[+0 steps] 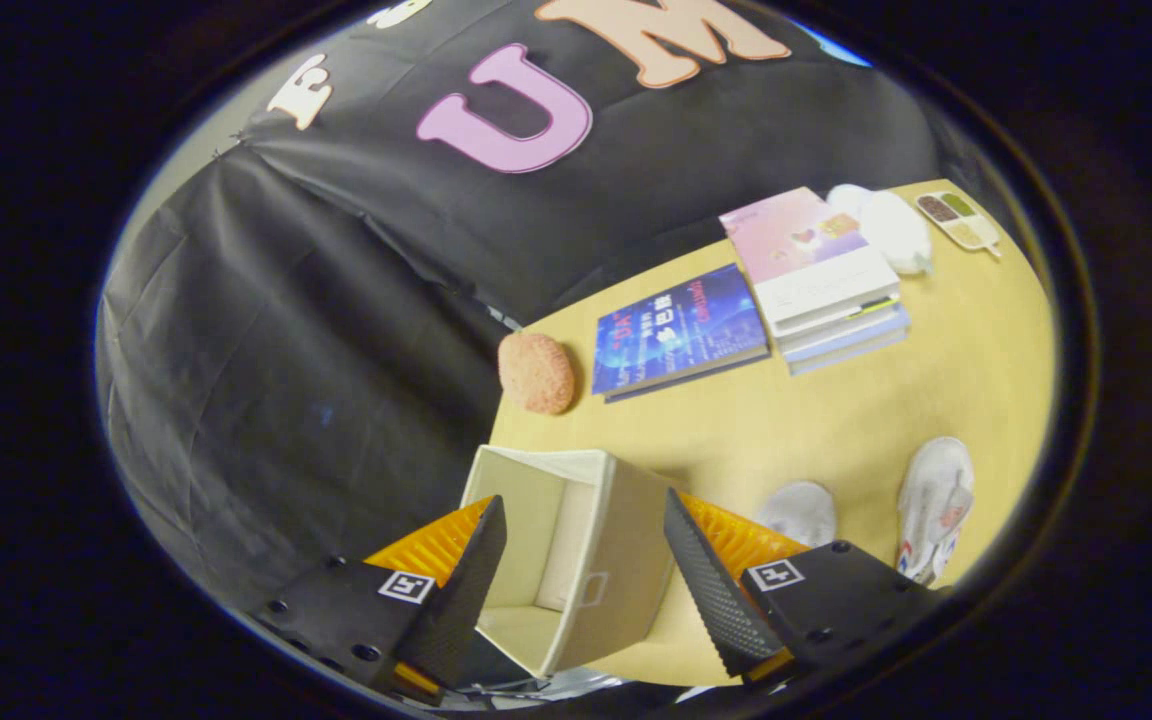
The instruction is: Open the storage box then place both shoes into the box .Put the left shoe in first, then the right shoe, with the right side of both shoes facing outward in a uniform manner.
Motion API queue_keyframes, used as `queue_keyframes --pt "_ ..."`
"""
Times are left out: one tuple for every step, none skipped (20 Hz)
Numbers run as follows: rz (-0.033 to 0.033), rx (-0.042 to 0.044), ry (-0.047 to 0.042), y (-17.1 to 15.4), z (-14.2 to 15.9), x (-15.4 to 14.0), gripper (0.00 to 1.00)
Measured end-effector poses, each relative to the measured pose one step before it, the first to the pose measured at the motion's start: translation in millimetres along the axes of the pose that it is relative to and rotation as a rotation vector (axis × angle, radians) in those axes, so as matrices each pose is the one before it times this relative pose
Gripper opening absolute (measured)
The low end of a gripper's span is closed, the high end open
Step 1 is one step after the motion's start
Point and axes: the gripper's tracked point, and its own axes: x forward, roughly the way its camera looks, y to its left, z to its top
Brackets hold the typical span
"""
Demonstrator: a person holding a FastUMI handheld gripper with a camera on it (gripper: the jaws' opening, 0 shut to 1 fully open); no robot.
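Observation:
A cream fabric storage box (576,545) stands open at the near corner of the wooden table (836,420), its empty inside showing and a handle slot in its side wall. My gripper (586,545) hovers over it, open, with the box seen in the gap between the two fingers and nothing held. Two white shoes lie on the table beyond the right finger: one (798,512) partly hidden behind that finger, the other (934,505) further right with red and blue marks on its side.
Beyond the box lie a pink sponge-like lump (536,372), a blue book (678,330), a stack of books (821,280), a white bundle (891,230) and a small snack tray (958,220). The black cloth wall rises behind the table's far edge.

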Motion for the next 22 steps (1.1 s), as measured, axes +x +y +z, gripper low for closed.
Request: queue_keyframes --pt "-0.02053 0.00185 0.00313 -11.30 -5.26 -2.69 0.97" --pt "-0.02060 0.00150 0.00651 -12.30 -5.53 -3.03 0.97" --pt "-0.02074 0.00217 0.00894 -11.83 -7.13 -1.79 0.97" --pt "-0.02374 0.00273 0.00680 -13.23 -6.95 -2.04 0.97" --pt "-0.02436 0.00064 0.00805 -12.74 -7.07 -1.75 0.97" --pt "-0.02561 -0.00022 0.00673 -13.09 -5.76 0.91 0.97" --pt "-0.02441 -0.00047 0.00731 -12.85 -6.76 -0.48 0.97" --pt "-0.02581 0.00006 0.00899 -12.99 -6.58 0.24 0.97" --pt "-0.02515 -0.00222 0.01032 -10.92 -8.04 1.04 0.97" --pt "-0.02395 -0.00514 0.01027 -10.09 -7.45 1.78 0.97" --pt "-0.02349 -0.00792 0.01239 -9.25 -9.04 2.77 0.97" --pt "-0.01991 -0.01011 0.01435 -8.43 -7.88 3.53 0.97" --pt "-0.01784 -0.01140 0.01381 -6.28 -9.40 3.27 0.98" --pt "-0.01621 -0.01235 0.01857 -6.46 -8.42 3.47 0.98" --pt "-0.01331 -0.00827 0.01734 -4.64 -8.91 4.37 0.98" --pt "-0.00997 -0.00584 0.01257 -3.50 -6.72 3.49 0.98" --pt "-0.00885 -0.00553 0.01108 -2.48 -6.29 3.98 0.98" --pt "-0.00901 -0.00623 0.01072 -3.54 -4.95 3.66 0.98" --pt "-0.00988 -0.00823 0.00933 -2.23 -5.32 3.37 0.98" --pt "-0.00916 -0.00915 0.00545 -1.57 -3.32 3.39 0.98" --pt "-0.00935 -0.00909 0.00366 -1.63 -2.13 3.12 0.98" --pt "-0.00989 -0.01001 0.00184 -2.03 -0.93 3.78 0.98"
